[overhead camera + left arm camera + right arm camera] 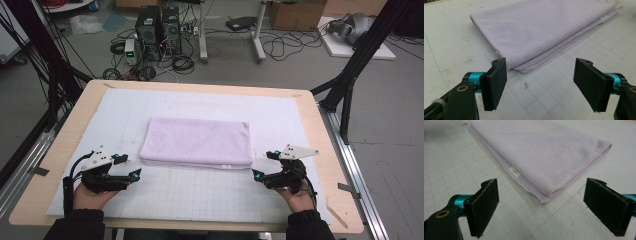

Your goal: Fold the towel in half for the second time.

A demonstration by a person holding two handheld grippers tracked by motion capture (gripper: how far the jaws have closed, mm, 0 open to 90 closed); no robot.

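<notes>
A lilac towel (197,142) lies folded into a flat rectangle in the middle of the white grid mat (200,200). My left gripper (130,166) rests low over the mat just off the towel's near left corner, jaws open with nothing between them. In the left gripper view that corner of the towel (541,32) lies just beyond the gripper (541,82). My right gripper (264,165) sits off the near right corner, also open and holding nothing. The right gripper view has the towel (549,155), with its small white label (514,172), ahead of the gripper (541,205).
The mat covers a wooden table (60,145). Black frame posts stand at the left (55,75) and right (350,80) table edges. Computers (157,30) and cables sit on the floor beyond the far edge. A metal rail (357,180) runs along the right side.
</notes>
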